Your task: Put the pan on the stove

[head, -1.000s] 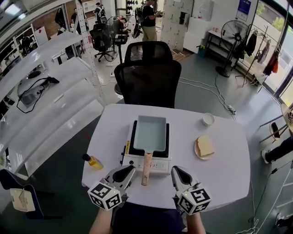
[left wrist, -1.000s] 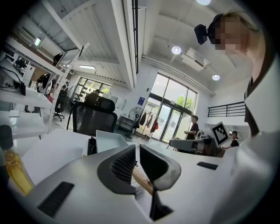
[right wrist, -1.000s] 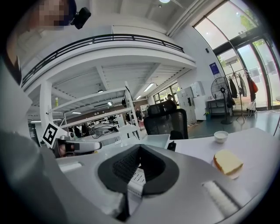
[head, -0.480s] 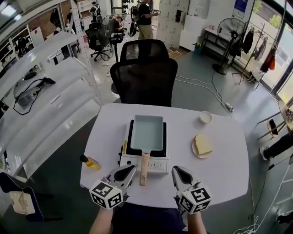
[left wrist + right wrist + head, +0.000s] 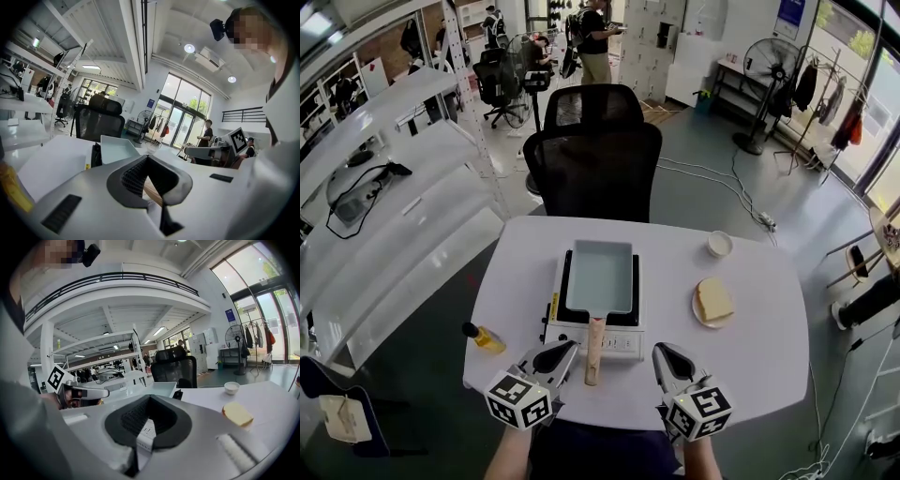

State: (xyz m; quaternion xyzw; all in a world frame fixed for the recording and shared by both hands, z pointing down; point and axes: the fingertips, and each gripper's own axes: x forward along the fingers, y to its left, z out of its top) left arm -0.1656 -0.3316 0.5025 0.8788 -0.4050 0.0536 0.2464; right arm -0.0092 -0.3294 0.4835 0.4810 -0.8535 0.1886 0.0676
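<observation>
A rectangular pale pan (image 5: 600, 275) with a wooden handle (image 5: 593, 349) rests on the black-topped white stove (image 5: 621, 340) in the middle of the round white table (image 5: 750, 356). The handle points toward me, between my two grippers. My left gripper (image 5: 568, 349) hovers at the table's front edge just left of the handle, jaws shut and empty. My right gripper (image 5: 661, 352) hangs to the handle's right, shut on nothing as well. The left gripper view has the pan (image 5: 117, 149) beyond the gripper's (image 5: 147, 157) closed tips. The right gripper (image 5: 150, 397) faces the stove's front (image 5: 146, 431).
A plate with a slice of bread (image 5: 713, 301) and a small white bowl (image 5: 719, 244) sit on the table's right side. A small oil bottle (image 5: 483, 337) stands at the left edge. A black office chair (image 5: 595, 159) is behind the table, white shelving (image 5: 384, 187) to the left.
The head view has drifted slightly. Both grippers stay at the table's front edge, and the pan lies on the stove as before.
</observation>
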